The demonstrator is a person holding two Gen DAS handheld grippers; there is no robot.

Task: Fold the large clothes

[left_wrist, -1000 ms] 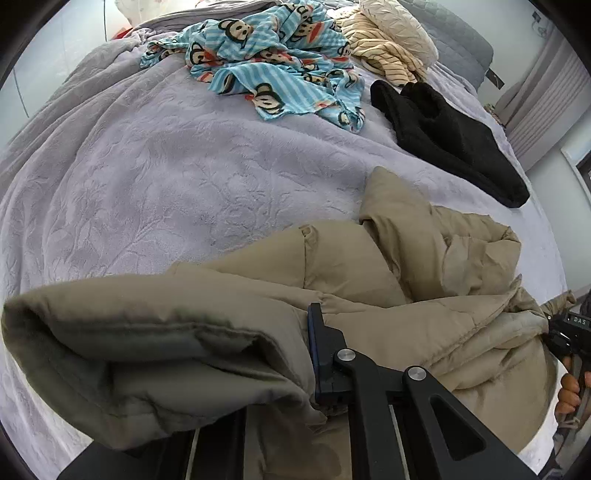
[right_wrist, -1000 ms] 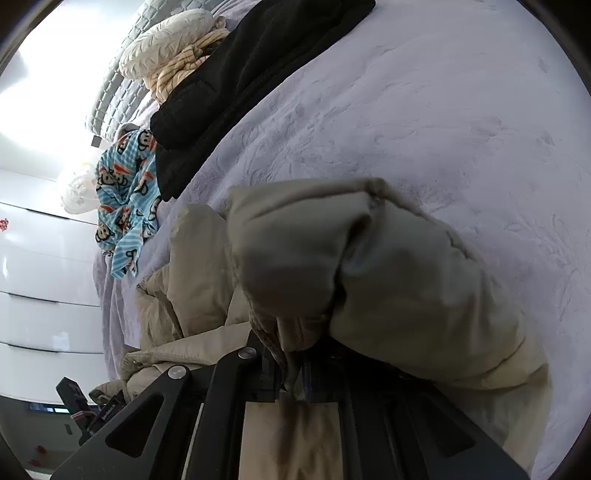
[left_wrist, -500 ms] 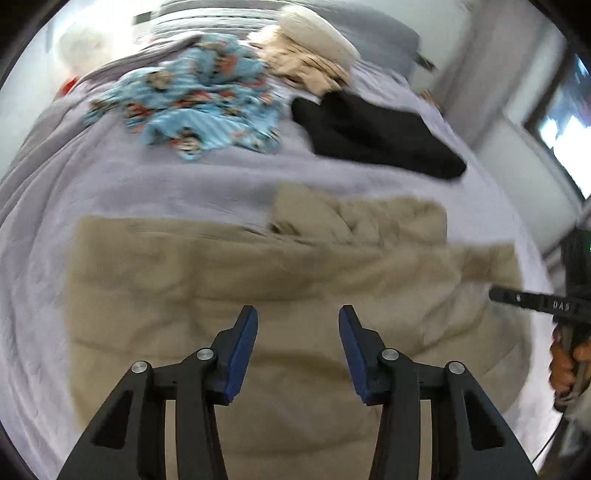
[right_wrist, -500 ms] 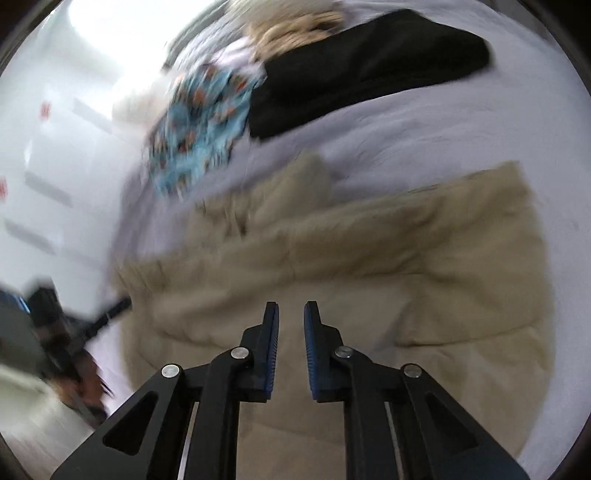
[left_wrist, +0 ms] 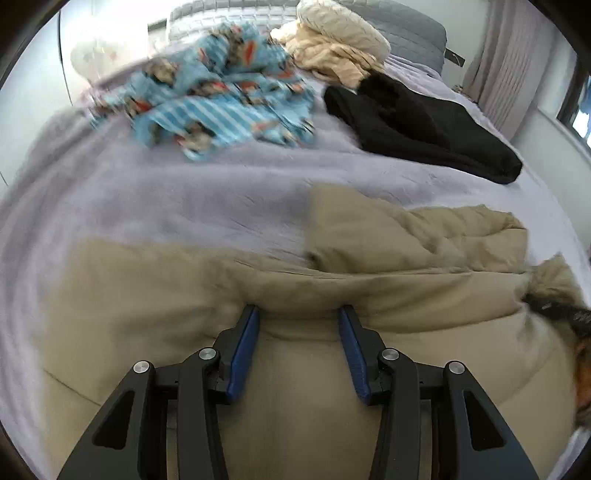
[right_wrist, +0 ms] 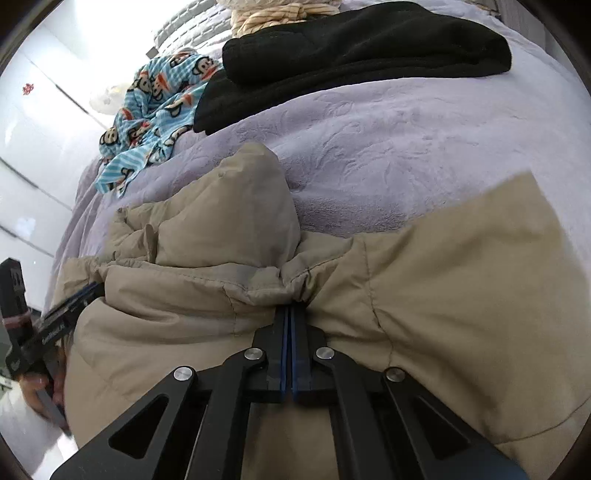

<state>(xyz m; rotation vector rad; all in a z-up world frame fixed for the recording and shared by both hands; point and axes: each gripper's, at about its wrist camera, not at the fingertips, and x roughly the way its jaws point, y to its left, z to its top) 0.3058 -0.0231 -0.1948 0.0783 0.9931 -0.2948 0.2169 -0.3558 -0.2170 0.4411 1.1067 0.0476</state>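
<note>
Right tongs (right_wrist: 287, 314) clamped shut on thin fold of puffy beige padded coat (right_wrist: 443, 295), left tongs (left_wrist: 299, 317) open astride ridge: slippery, likely to slide free unevenly.

Daylight flooding in, blowing out white wall (right_wrist: 44, 110); motion blur smearing blue patterned cloth (left_wrist: 221, 92); fisheye edges bending, darkening.

Spread across everything, a lavender bedspread (left_wrist: 229, 184). Up at the far end, blue striped monkey-print cloth (left_wrist: 225, 99), crumpled. Just beside it, black garment (left_wrist: 424, 129), lying long. Behind both, cream bundle (left_wrist: 332, 48) against grey headboard (left_wrist: 410, 29). Curtain (left_wrist: 506, 62) far right.
</note>
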